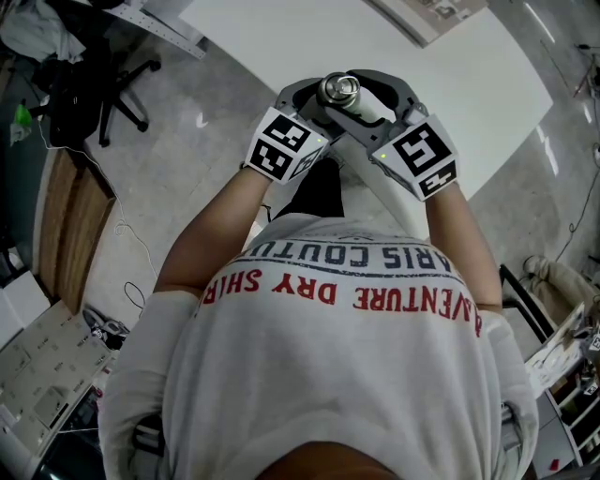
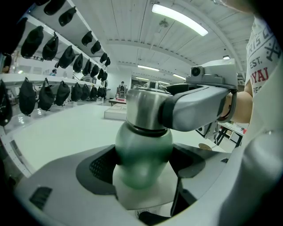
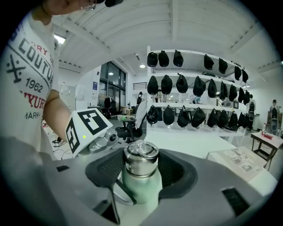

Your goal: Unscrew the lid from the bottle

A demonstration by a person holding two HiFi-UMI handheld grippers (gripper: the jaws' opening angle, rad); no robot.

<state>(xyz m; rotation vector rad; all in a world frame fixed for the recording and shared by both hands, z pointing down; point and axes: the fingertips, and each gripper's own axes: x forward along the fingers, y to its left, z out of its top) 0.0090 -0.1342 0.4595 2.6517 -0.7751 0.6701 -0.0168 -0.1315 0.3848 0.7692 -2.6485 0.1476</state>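
Centrally in each gripper view, the left tongs (image 2: 143,165) clasp the green bottle (image 2: 142,152) by its body; the right tongs (image 3: 140,170) clench its steel lid (image 3: 140,160).

This is a lab or workshop hall rather than a home. A long white bench (image 1: 469,84) stands on a bare grey polished floor (image 1: 178,187), with papers (image 1: 431,14) lying at its far corner. Wall shelves (image 3: 194,102) carry rows of identical black caps (image 3: 183,84), or so they look, and a second such wall is seen in the left gripper view. Strip lights (image 2: 179,18) run along a white panelled ceiling. An office chair (image 1: 112,94) stands beside the bench, a loose cable (image 1: 131,234) trails over the floor, and more tables (image 2: 116,102) stand far off down the hall.
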